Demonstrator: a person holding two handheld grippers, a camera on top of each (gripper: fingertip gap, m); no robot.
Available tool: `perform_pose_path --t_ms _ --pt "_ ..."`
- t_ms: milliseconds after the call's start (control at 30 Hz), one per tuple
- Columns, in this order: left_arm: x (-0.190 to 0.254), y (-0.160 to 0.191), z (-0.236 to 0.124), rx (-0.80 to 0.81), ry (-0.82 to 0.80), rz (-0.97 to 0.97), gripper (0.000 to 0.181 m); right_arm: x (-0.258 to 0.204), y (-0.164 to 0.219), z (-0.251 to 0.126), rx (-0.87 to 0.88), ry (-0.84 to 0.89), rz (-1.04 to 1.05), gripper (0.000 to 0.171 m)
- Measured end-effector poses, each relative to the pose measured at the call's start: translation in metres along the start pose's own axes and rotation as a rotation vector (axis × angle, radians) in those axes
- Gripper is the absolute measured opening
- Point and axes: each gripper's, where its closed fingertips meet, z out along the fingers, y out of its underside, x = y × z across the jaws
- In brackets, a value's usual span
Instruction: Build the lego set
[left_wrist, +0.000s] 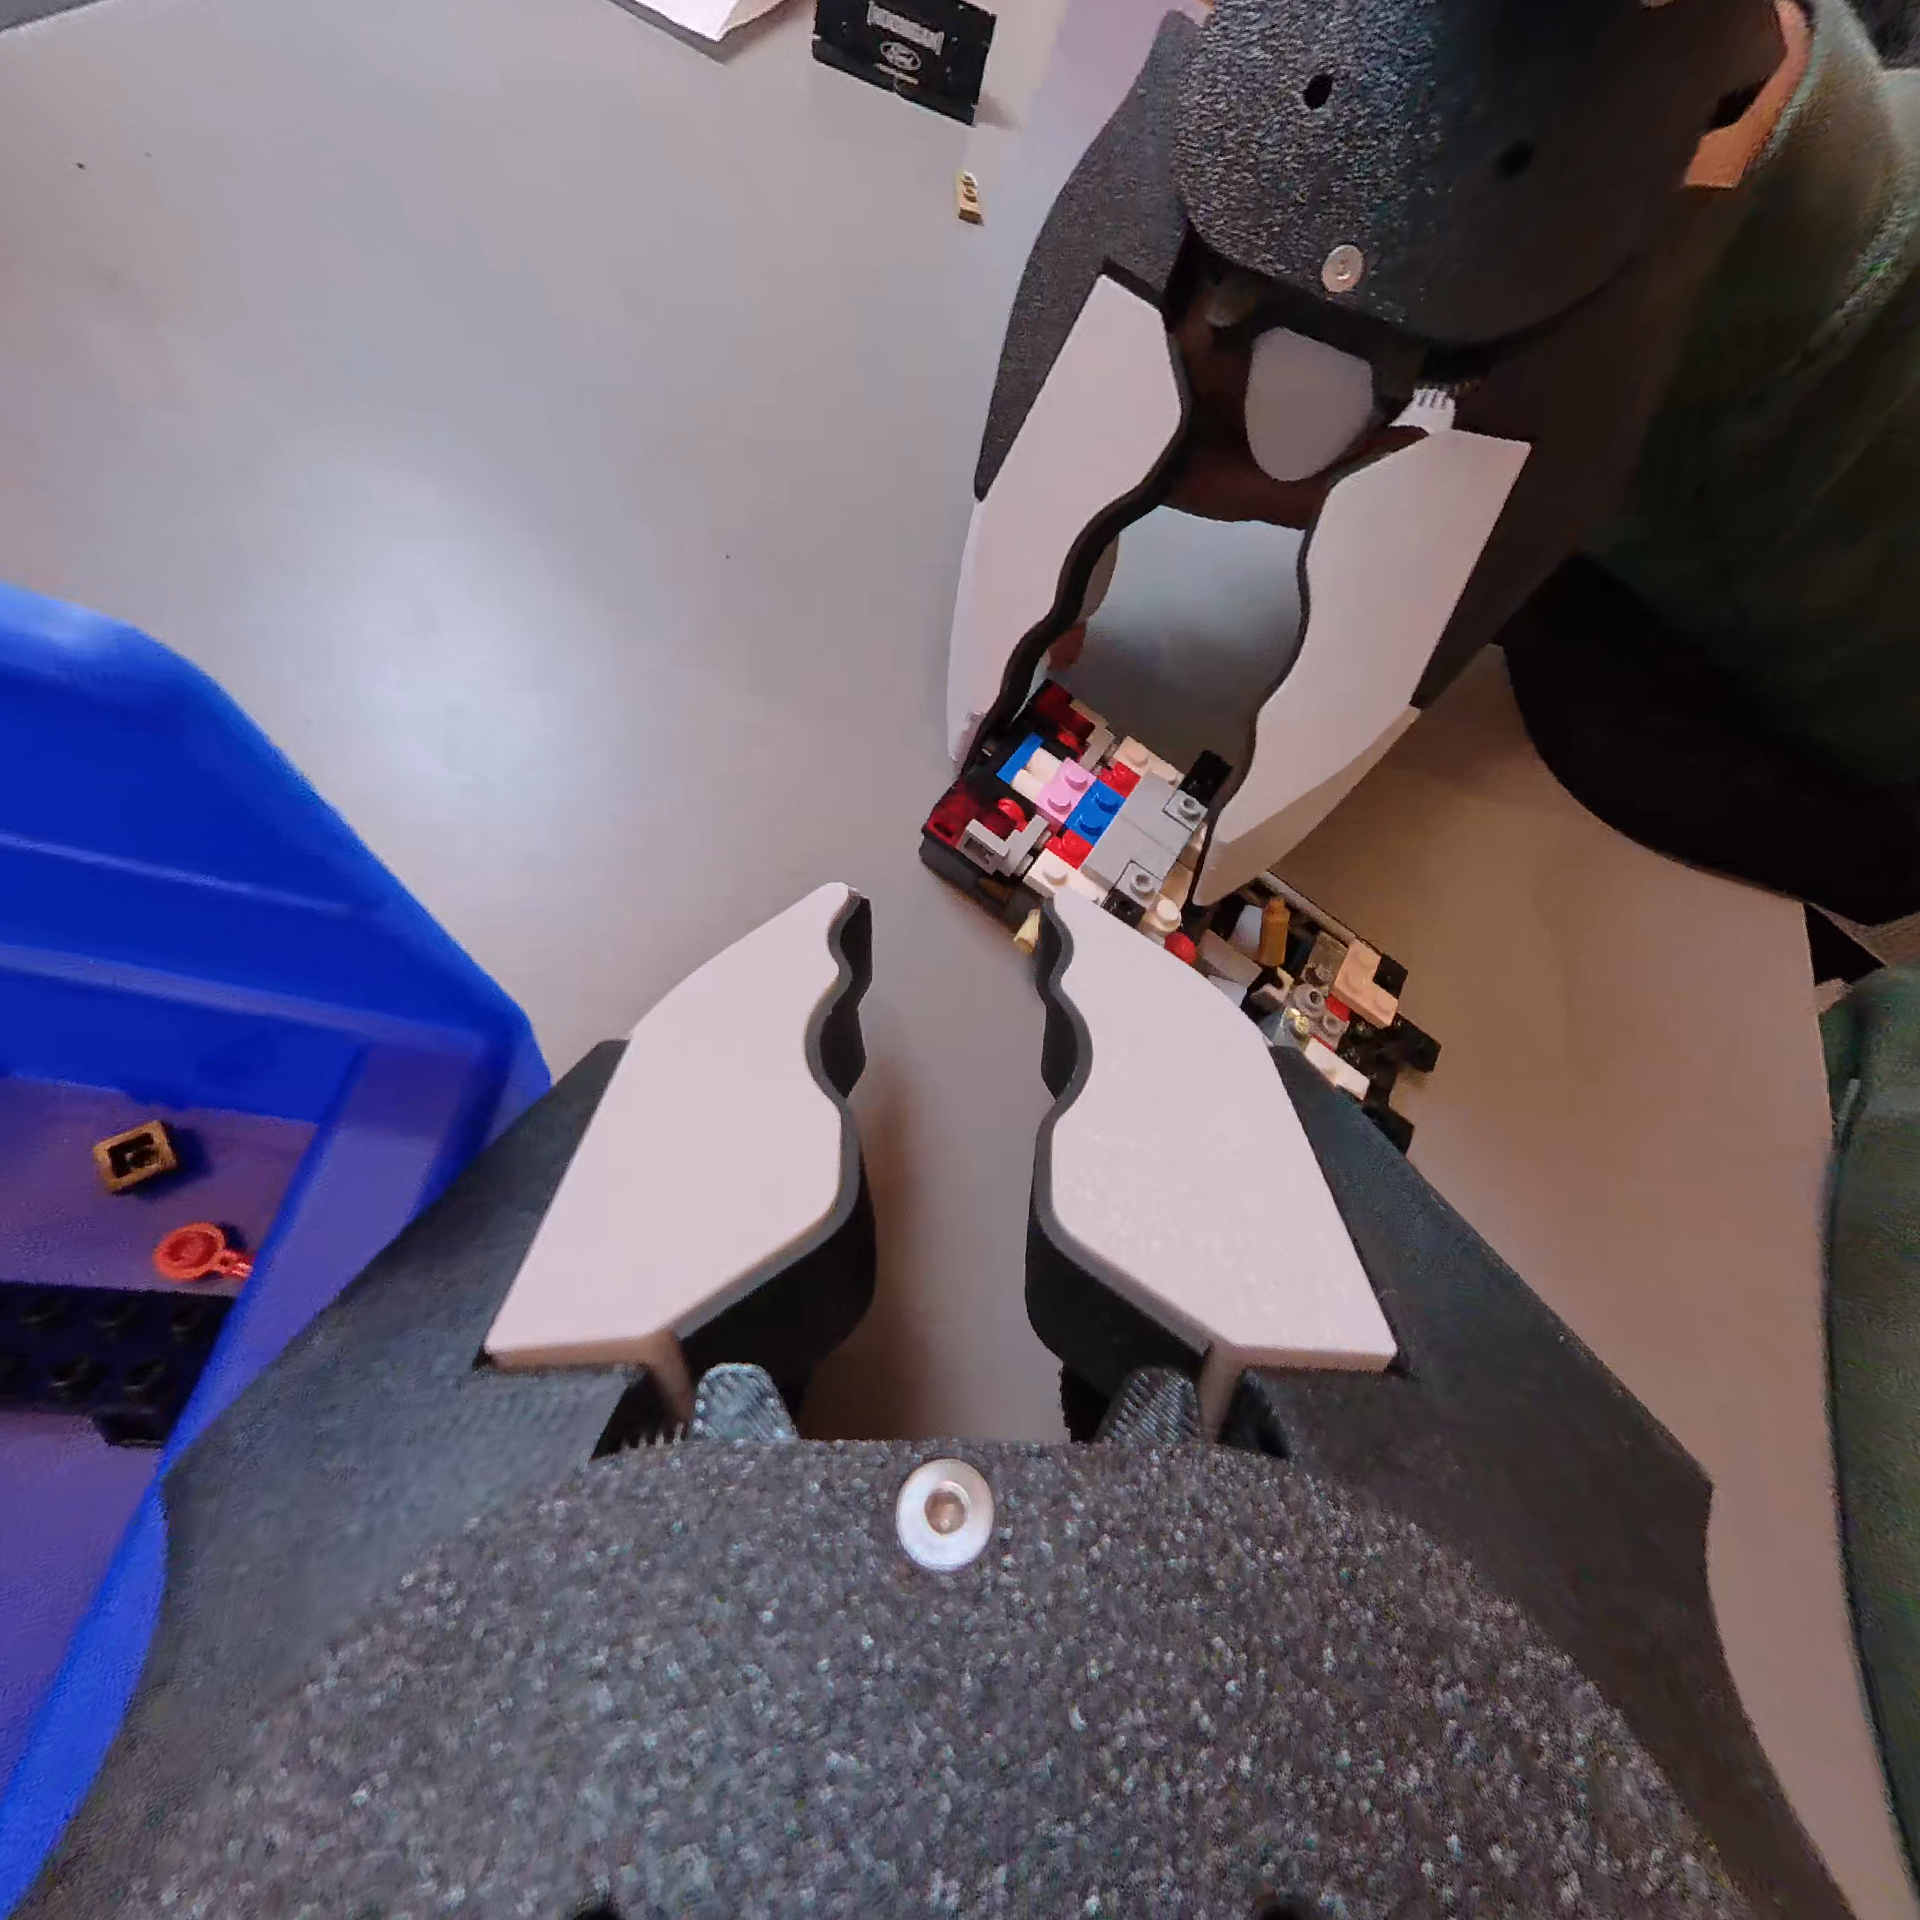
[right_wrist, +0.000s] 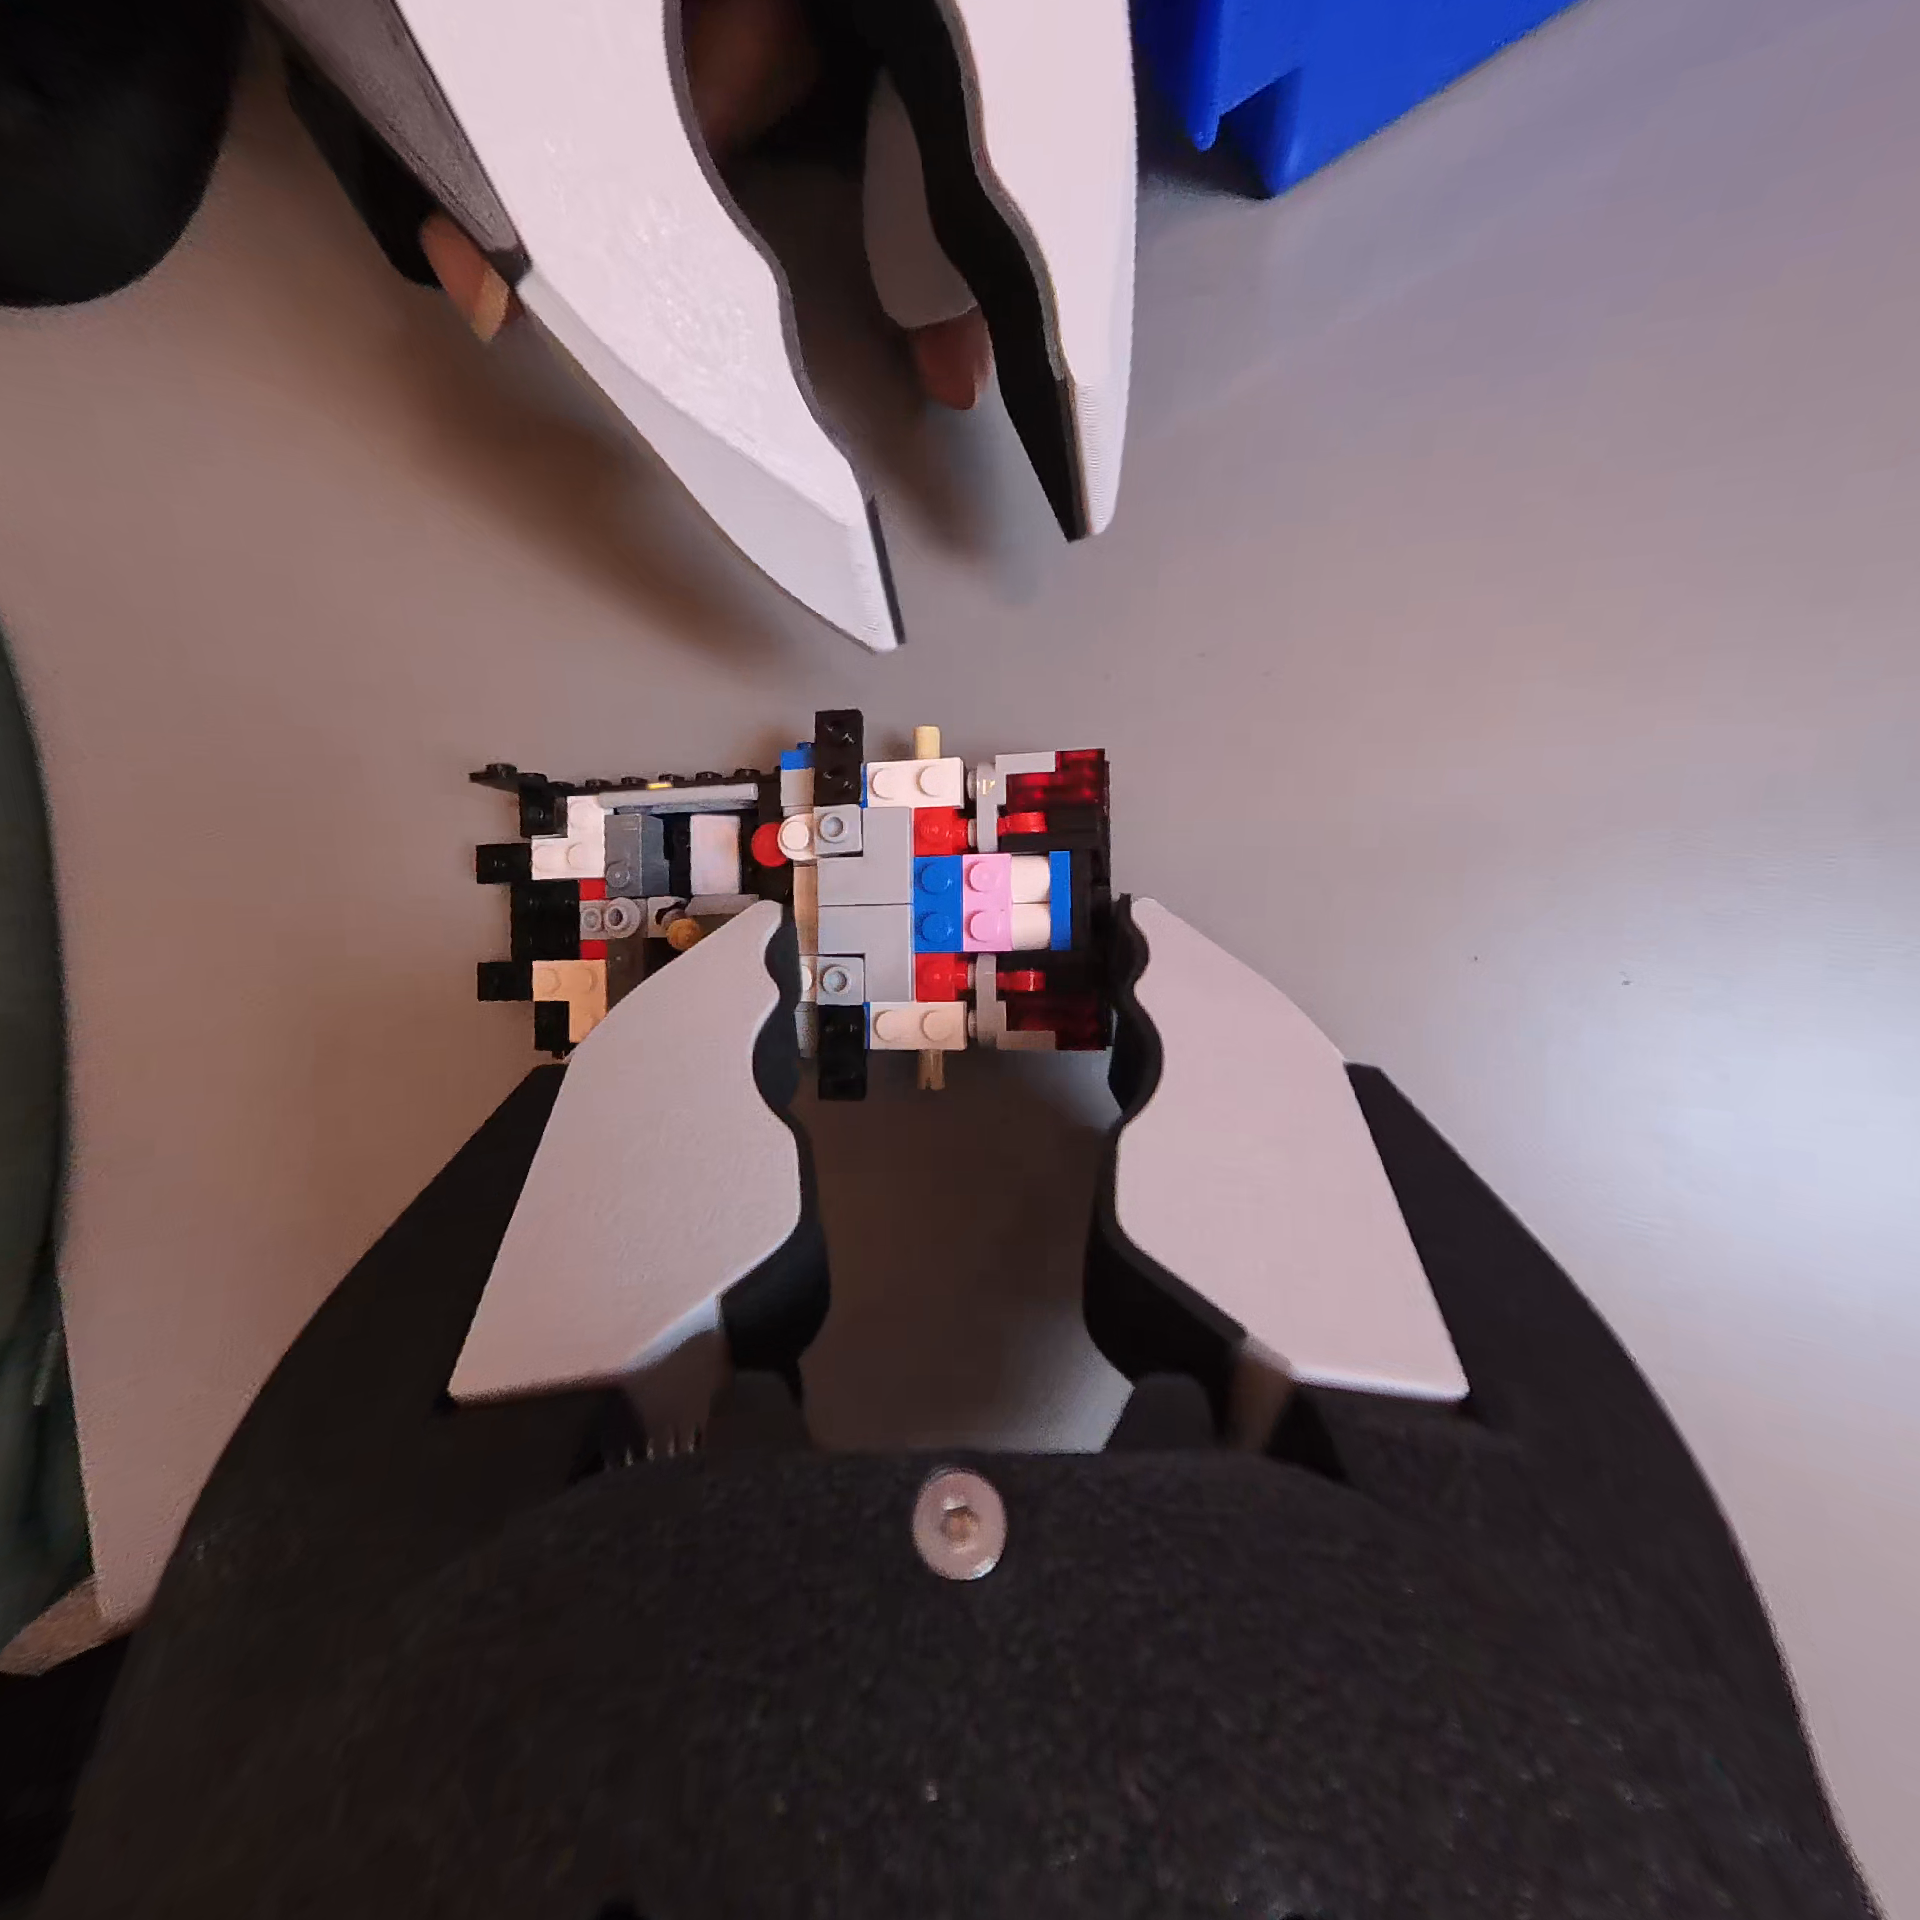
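A multi-coloured brick model (right_wrist: 894, 894) lies on the grey table (right_wrist: 1455, 831). My right gripper (right_wrist: 951, 914) straddles the model's right section. One pad is against the grey bricks and the other against the dark red end, so it is shut on the model. The same grip shows in the left wrist view, with the right gripper (left_wrist: 1091, 821) on the model (left_wrist: 1081, 821). My left gripper (left_wrist: 951, 914) is open and empty, its tips a short way from the model's near end. In the right wrist view the left gripper (right_wrist: 982, 582) hovers just beyond the model.
A blue bin (left_wrist: 312, 831) stands to the left and holds a tan brick (left_wrist: 135, 1155), a red round piece (left_wrist: 197, 1252) and a black plate (left_wrist: 83, 1361). It also shows in the right wrist view (right_wrist: 1299, 83). A black card (left_wrist: 904, 52) and a small tan piece (left_wrist: 968, 197) lie farther back. A dark green sleeve (left_wrist: 1766, 520) is at the right. Tip to tip, the grippers are about 5 cm apart.
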Motion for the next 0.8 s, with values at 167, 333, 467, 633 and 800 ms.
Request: perform_pose_path --t_ms 167,333,467,633,800 --pt "0.007 0.000 -0.006 0.000 0.093 -0.055 0.032 0.006 -0.007 -0.006 0.054 0.053 -0.046 0.057" --pt "0.014 0.007 -0.002 -0.035 0.164 -0.120 0.036 0.018 -0.021 -0.025 0.148 0.160 -0.096 0.053" --pt "0.024 0.008 0.004 -0.041 0.204 -0.147 0.036 0.021 -0.031 -0.034 0.201 0.227 -0.140 0.053" --pt "0.029 -0.007 0.004 0.053 0.241 -0.204 0.038 0.019 -0.052 -0.049 0.322 0.305 -0.224 0.053" --pt "0.026 -0.041 -0.016 0.267 0.366 -0.366 0.031 0.011 -0.073 -0.068 0.459 0.366 -0.306 0.053"
